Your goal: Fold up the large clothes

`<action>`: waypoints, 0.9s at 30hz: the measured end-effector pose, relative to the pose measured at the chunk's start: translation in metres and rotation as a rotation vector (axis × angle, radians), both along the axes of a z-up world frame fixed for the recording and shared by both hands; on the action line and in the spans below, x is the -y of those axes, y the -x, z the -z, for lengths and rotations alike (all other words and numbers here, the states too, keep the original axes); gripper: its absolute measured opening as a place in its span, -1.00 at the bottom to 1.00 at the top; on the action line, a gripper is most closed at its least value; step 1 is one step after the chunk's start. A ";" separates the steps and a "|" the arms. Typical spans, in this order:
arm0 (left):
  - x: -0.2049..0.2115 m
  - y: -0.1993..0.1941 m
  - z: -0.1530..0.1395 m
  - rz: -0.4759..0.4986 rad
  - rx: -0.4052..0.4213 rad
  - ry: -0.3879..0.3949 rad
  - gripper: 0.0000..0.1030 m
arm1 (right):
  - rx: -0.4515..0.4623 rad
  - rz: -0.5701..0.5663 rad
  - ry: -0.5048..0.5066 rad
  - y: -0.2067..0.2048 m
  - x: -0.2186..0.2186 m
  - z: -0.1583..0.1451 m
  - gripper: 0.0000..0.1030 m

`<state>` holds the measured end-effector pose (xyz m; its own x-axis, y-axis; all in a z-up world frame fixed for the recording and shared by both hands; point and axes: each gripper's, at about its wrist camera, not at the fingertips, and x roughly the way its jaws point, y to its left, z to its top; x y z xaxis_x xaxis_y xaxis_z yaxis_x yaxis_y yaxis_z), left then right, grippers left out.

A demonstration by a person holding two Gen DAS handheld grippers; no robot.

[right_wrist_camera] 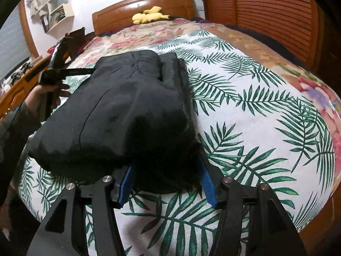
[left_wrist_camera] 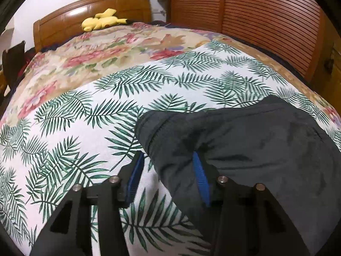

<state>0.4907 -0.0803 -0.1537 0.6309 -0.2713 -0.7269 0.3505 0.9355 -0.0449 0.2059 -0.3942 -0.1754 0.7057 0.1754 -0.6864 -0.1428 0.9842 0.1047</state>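
Note:
A dark padded garment (right_wrist_camera: pixel 127 98) lies folded in a thick bundle on the palm-leaf sheet (right_wrist_camera: pixel 245 128). Its near, furry end sits between the fingers of my right gripper (right_wrist_camera: pixel 166 164), whose blue pads (right_wrist_camera: pixel 207 183) stand apart on either side of it. In the left wrist view the garment (left_wrist_camera: pixel 255 145) fills the right half. Its left corner reaches in between the fingers of my left gripper (left_wrist_camera: pixel 168 155), which stands open, with its left pad (left_wrist_camera: pixel 135 175) over bare sheet. From the right wrist view, a hand (right_wrist_camera: pixel 40 96) holds the left gripper (right_wrist_camera: pixel 85 71) at the bundle's far left edge.
The leaf sheet (left_wrist_camera: pixel 85 128) covers a floral bedspread (left_wrist_camera: pixel 106 51) on a bed with a wooden headboard (right_wrist_camera: pixel 149 6). A yellow plush toy (left_wrist_camera: pixel 100 21) lies by the headboard. Slatted wooden doors (left_wrist_camera: pixel 266 21) stand close on the right. A desk (right_wrist_camera: pixel 19 85) and wall shelves (right_wrist_camera: pixel 57 6) are at the left.

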 end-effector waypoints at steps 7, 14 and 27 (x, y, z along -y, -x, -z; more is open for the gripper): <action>0.003 -0.014 0.007 0.000 -0.012 -0.036 0.07 | -0.079 0.015 0.015 -0.008 -0.001 -0.003 0.10; 0.015 -0.006 0.004 -0.018 0.046 -0.092 -0.06 | -0.089 0.025 0.028 -0.012 -0.004 0.003 0.14; 0.040 0.028 -0.043 0.050 0.140 -0.071 -1.00 | 0.007 -0.072 -0.019 -0.013 -0.010 -0.012 -0.91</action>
